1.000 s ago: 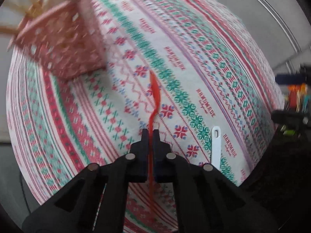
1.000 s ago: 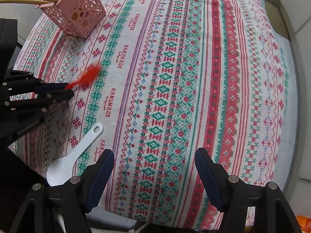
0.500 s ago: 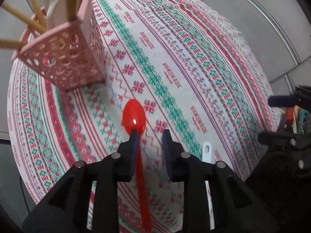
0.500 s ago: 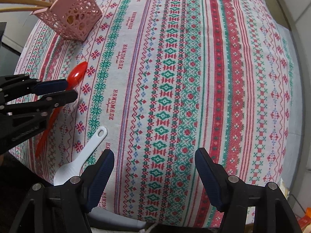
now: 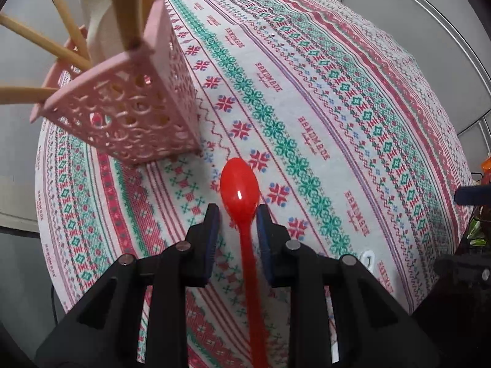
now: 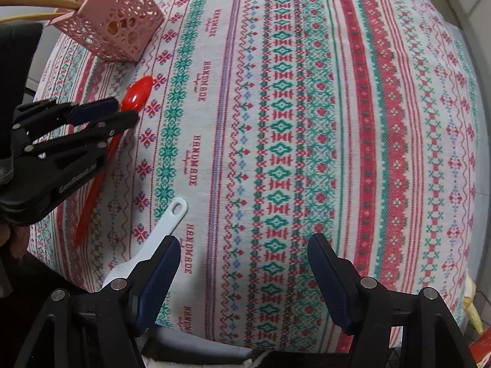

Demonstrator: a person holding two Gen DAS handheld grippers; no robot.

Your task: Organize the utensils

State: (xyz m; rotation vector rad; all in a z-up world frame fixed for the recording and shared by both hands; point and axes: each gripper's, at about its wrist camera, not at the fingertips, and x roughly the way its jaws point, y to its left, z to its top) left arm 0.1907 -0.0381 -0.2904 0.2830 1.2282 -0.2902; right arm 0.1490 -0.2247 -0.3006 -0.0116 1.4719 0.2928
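Left gripper (image 5: 237, 214): jaws parted, pads clear of the red spoon (image 5: 240, 191) lying flat between them.
Red spoon: on the tablecloth (image 6: 307, 122) near the table's left edge, bowl toward the pink basket (image 5: 129, 113).
Pink basket: far left corner, wooden utensils (image 5: 36, 38) standing inside.
White scoop (image 6: 162, 230): near edge, beside the right gripper (image 6: 244, 271).
Right gripper: wide apart, holding nothing.

The right claw (image 6: 242, 271) hangs with its jaws wide apart and nothing between them above the patterned cloth (image 6: 307, 122) on the bench. A white spoon (image 6: 159, 233) lies by its left finger. Farther left, the left claw (image 6: 119, 110) straddles a red spoon (image 6: 135, 98), near the pink basket (image 6: 119, 27) of sticks.
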